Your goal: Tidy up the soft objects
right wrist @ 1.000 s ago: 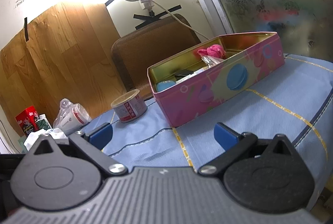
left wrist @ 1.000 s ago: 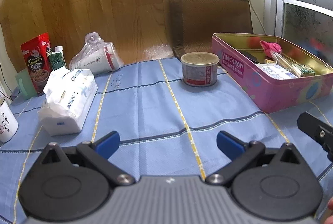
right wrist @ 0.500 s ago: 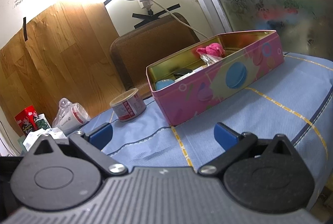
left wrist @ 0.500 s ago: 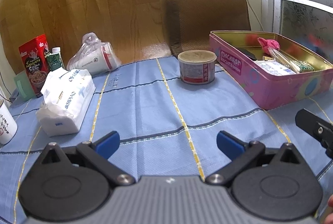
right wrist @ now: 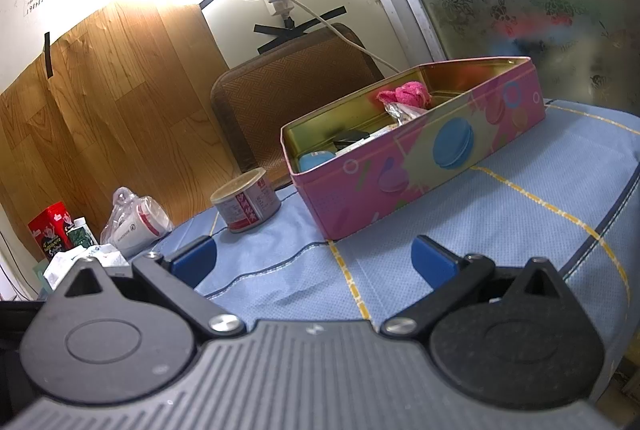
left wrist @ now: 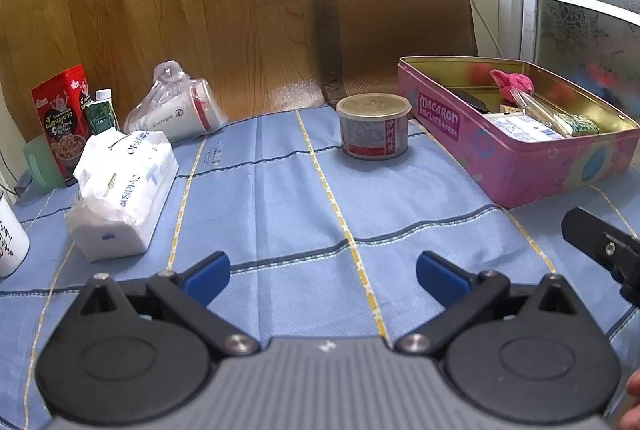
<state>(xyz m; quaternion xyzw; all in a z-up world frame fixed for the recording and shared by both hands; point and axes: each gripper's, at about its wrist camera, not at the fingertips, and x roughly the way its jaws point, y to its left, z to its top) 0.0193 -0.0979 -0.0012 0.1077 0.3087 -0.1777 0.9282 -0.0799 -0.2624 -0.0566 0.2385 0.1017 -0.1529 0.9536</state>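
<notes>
Left gripper (left wrist: 323, 276) has crept toward the can (left wrist: 374, 126). Tissue pack (left wrist: 120, 190) lies ahead to its left, untouched, fingers spread and empty. Right gripper (right wrist: 314, 262) gapes too, tin (right wrist: 420, 154) ahead with pink cloth (right wrist: 406, 93) inside.

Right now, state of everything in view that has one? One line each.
left gripper: open, empty, above the tablecloth
right gripper: open, empty
pink tin: lid off, partly filled
pink cloth: bunched, inside the tin
round can: upright, lid on
tissue pack: lying flat, top torn open
bagged cups: on their side in a plastic bag
red snack box: upright
</notes>
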